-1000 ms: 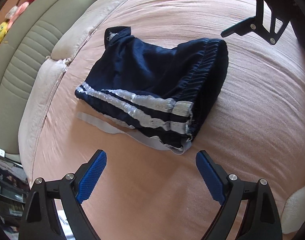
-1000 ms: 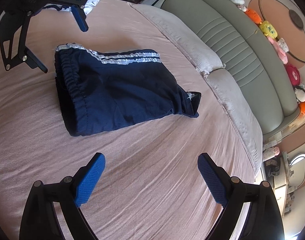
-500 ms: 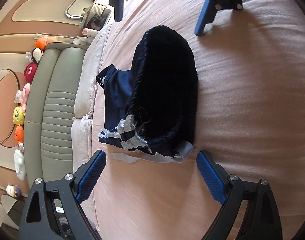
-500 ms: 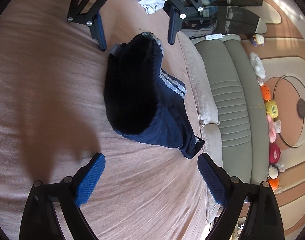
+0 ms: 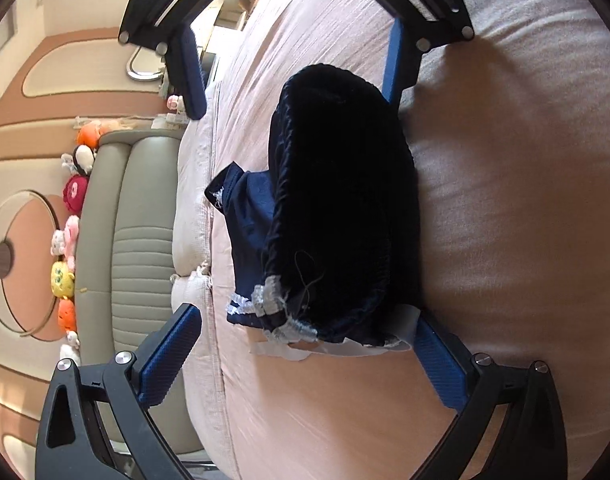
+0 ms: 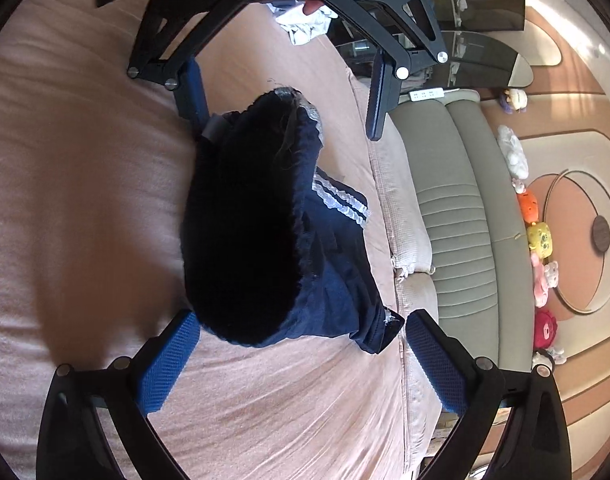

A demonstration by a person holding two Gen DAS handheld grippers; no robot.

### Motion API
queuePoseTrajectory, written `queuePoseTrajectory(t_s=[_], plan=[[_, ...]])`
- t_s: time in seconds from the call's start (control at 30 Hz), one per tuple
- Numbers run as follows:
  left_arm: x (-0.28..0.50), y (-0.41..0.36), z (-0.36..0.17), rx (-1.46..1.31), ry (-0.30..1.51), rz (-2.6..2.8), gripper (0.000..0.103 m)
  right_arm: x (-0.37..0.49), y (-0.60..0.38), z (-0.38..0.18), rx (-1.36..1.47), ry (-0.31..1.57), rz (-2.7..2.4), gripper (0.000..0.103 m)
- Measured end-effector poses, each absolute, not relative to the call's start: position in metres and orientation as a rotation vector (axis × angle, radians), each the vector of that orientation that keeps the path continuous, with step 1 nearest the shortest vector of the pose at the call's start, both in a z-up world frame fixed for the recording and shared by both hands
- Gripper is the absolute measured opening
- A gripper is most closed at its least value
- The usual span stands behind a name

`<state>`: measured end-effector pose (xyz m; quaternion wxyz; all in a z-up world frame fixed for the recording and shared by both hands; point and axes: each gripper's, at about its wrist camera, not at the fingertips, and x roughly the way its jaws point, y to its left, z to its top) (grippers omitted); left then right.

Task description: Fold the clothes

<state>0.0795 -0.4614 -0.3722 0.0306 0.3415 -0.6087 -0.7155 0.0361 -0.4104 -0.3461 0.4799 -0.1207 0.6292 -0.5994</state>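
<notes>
both claws, left claw and right claw, have just been opening wide and bracket the folded navy shorts near the bed's headboard edge; next, likely clamp both ends together.

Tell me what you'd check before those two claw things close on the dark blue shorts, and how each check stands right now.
1. Left gripper jaws wide open, having just been opening: ok.
2. Right gripper jaws wide open, having just been opening: ok.
3. Navy shorts lying between both grippers, one at each end: ok.
4. Nothing clamped yet: ok.
5. Shorts folded neatly: not ok, a corner and grey strip stick out.
6. Pads touching fabric: cannot tell.
</notes>
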Motion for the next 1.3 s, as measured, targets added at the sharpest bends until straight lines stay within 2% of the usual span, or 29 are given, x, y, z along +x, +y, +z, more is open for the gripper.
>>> queuePoseTrajectory(t_s=[0.33,1.0,1.1,1.13,1.2,1.27,1.3], plan=[[0.081,-0.455,-0.378,0.972,-1.997,-2.163,0.103,0.038,-0.420,-0.350,-0.362,1.518,-1.466,0.103],[0.069,-0.444,-0.382,1.037,-1.967,-2.147,0.100,0.025,-0.429,-0.344,-0.250,1.491,-1.492,0.103],[0.069,-0.444,-0.381,1.068,-1.924,-2.184,0.091,0.023,-0.432,-0.343,-0.248,1.496,-1.457,0.101],[0.070,-0.443,-0.382,1.077,-1.920,-2.191,0.085,0.023,-0.433,-0.344,-0.246,1.500,-1.439,0.098],[0.074,-0.440,-0.386,1.092,-1.934,-2.193,0.071,0.026,-0.431,-0.346,-0.251,1.514,-1.390,0.086],[0.080,-0.435,-0.393,1.101,-1.971,-2.178,0.043,0.030,-0.429,-0.352,-0.274,1.544,-1.327,0.061],[0.084,-0.432,-0.399,1.103,-2.002,-2.161,0.035,0.034,-0.426,-0.356,-0.296,1.567,-1.300,0.053]])
